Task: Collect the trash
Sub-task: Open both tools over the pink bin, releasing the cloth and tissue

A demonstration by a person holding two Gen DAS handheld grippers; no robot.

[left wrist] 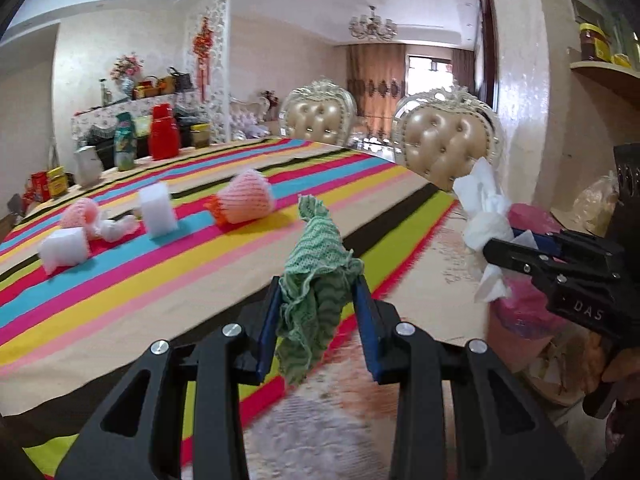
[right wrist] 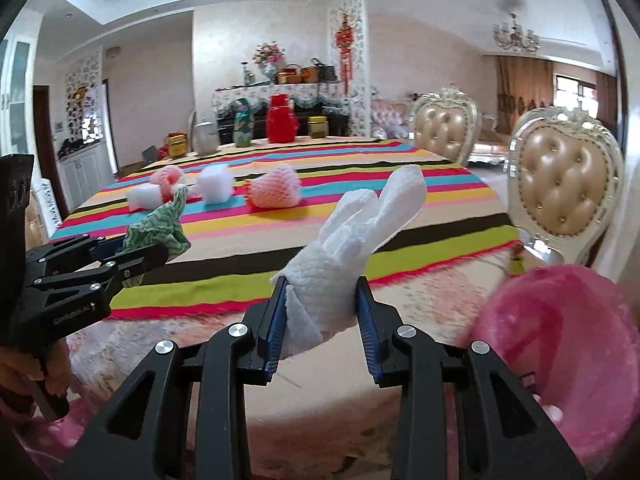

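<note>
My left gripper [left wrist: 318, 280] is shut on a crumpled green net wrap [left wrist: 316, 264] and holds it above the near table edge; it also shows in the right wrist view [right wrist: 160, 232]. My right gripper [right wrist: 322, 284] is shut on a crumpled white paper towel [right wrist: 360, 232], which also shows in the left wrist view [left wrist: 486, 208]. A pink-lined trash bin [right wrist: 560, 320] stands low at the right. On the striped tablecloth [left wrist: 120, 280] lie a pink foam fruit net [left wrist: 248, 200], a second pink net [left wrist: 82, 214] and two white foam blocks [left wrist: 158, 210].
Two padded gold chairs [left wrist: 444, 144] stand along the table's right side. A red flask [left wrist: 163, 132], a green bottle [left wrist: 125, 146] and a white kettle [left wrist: 87, 166] stand at the table's far end. A shelf with jars [left wrist: 600, 52] is at the right.
</note>
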